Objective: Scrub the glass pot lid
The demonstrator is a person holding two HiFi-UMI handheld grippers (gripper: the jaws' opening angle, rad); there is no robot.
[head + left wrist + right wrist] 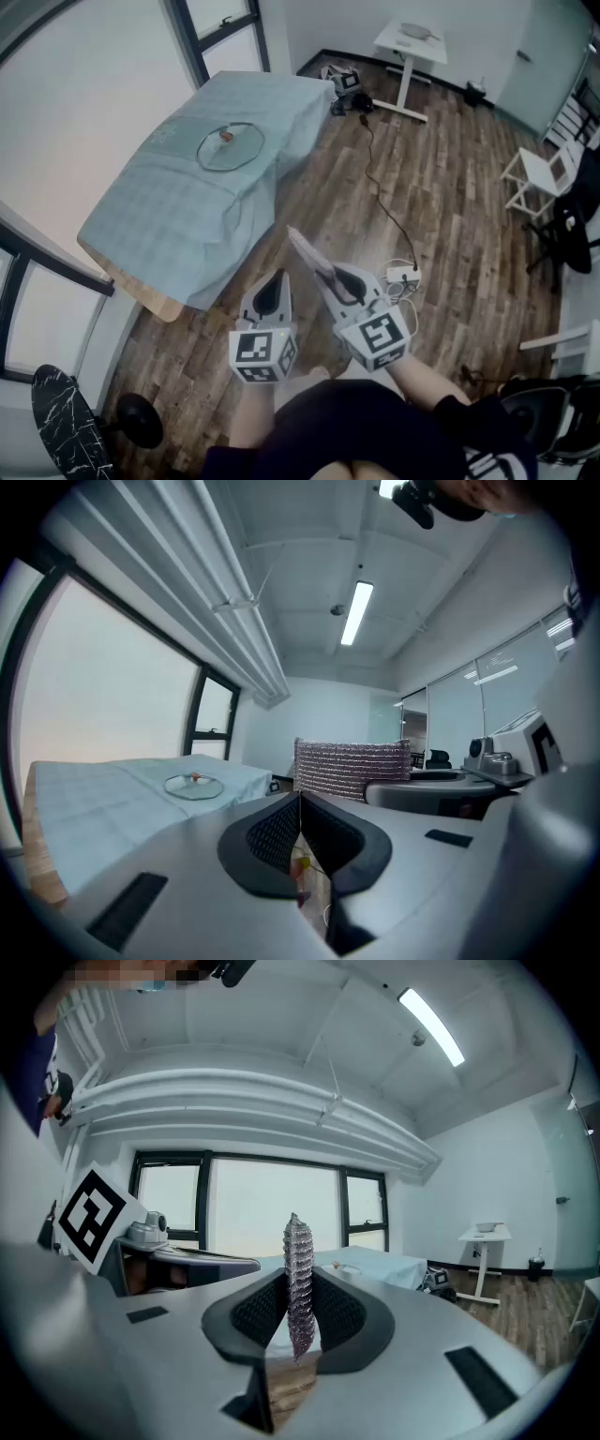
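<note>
The glass pot lid (pixel 230 145) with a small orange knob lies flat on a table (pixel 178 234) covered by a pale blue cloth, well ahead of both grippers. In the left gripper view the lid (pixel 194 786) shows far off to the left. My left gripper (pixel 274 281) (pixel 300 810) is shut with nothing in it. My right gripper (pixel 324 274) (pixel 298 1305) is shut on a silvery mesh scrub cloth (pixel 299 1274) (pixel 306 249) that stands up between its jaws. Both grippers hang over the wooden floor, short of the table.
A white desk (pixel 412 42) stands at the back of the room, with dark gear (pixel 349 92) on the floor near it. A cable runs to a white power strip (pixel 403 275) by my right gripper. A white chair (pixel 544 173) is at the right.
</note>
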